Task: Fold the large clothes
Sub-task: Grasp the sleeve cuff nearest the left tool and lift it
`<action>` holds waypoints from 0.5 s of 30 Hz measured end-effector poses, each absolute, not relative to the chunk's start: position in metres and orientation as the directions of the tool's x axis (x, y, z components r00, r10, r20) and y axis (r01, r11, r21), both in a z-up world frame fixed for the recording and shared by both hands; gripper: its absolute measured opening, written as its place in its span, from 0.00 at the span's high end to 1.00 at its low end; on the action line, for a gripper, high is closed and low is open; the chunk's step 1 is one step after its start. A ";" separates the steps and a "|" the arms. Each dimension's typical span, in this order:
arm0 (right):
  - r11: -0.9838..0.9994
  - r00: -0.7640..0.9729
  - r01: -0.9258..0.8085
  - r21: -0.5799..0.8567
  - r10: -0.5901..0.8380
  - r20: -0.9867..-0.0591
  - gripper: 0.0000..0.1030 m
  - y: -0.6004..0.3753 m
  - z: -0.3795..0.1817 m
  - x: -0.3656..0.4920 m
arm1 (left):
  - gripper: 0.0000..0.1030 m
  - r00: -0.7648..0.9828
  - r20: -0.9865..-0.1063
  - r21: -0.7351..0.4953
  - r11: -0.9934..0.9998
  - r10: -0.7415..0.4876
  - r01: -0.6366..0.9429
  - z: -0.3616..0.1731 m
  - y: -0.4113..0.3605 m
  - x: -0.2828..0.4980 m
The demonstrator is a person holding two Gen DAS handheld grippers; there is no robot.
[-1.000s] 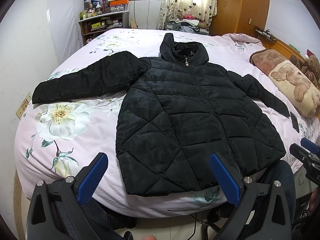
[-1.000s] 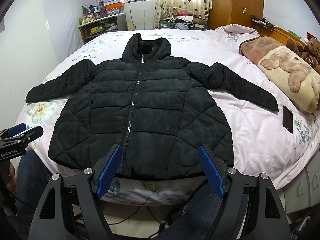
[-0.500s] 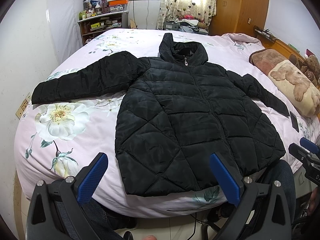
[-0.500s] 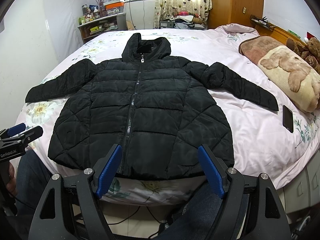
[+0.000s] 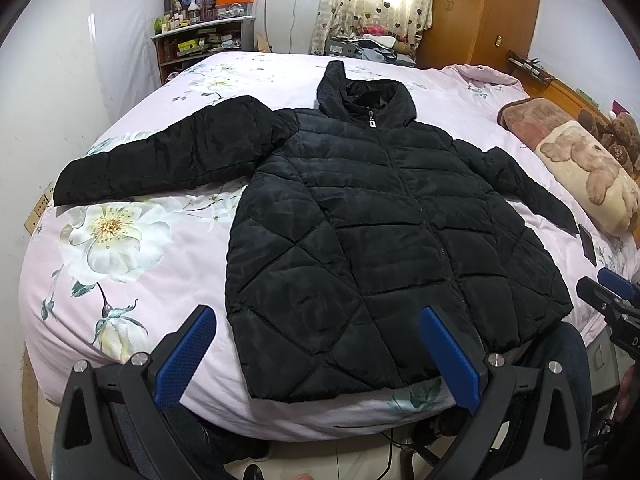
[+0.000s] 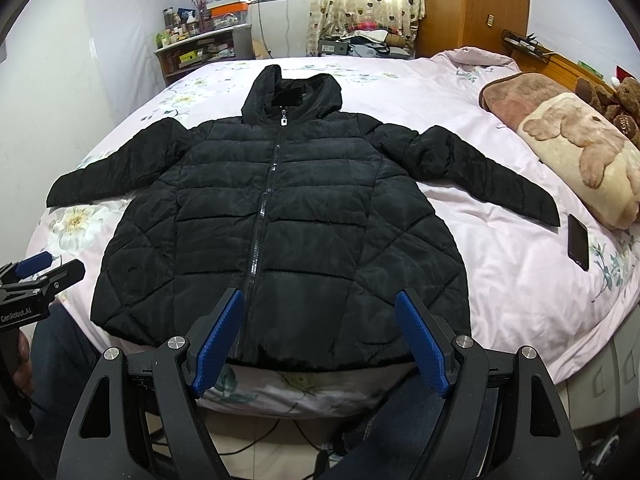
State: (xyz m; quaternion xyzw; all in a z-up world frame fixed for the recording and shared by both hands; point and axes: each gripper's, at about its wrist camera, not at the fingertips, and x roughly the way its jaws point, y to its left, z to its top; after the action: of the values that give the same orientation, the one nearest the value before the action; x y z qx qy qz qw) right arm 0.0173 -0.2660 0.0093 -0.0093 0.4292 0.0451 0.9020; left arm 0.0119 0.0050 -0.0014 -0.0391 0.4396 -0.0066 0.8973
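Jacket [image 6: 280, 216] lies flat on bed [image 6: 500, 264], sleeves spread.

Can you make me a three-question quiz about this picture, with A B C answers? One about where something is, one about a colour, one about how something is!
1. Where is the phone?
A. on the shelf
B. on the bedsheet past the jacket's sleeve
C. on the jacket

2. What colour is the puffer jacket?
A. black
B. red
C. white

3. How is the jacket's zipper?
A. wide open
B. half open
C. closed up to the collar

Answers: 1 B, it lies on the sheet beyond the cuff. 2 A, it is all black. 3 C, the pull sits at the collar.
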 end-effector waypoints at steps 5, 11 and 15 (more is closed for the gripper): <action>0.992 0.632 -0.121 0.018 0.091 -0.769 0.24 -0.259 0.007 0.035 | 0.00 0.614 -0.789 -0.059 0.998 -0.025 -0.036 -0.010 0.018 0.027; 0.987 0.620 -0.158 0.023 0.118 -0.776 0.24 -0.245 0.000 0.068 | 0.00 0.606 -0.795 -0.089 0.992 -0.020 -0.085 -0.023 0.050 0.057; 0.983 0.611 -0.185 0.011 0.124 -0.782 0.24 -0.232 -0.007 0.096 | 0.00 0.609 -0.793 -0.101 0.984 0.009 -0.147 -0.032 0.080 0.081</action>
State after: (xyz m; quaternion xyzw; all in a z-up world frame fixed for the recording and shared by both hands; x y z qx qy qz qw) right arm 0.0961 -0.2315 -0.0072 -0.0356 0.4328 0.0861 0.8967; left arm 0.0810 0.0796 -0.0318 -0.0782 0.4399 0.0437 0.8936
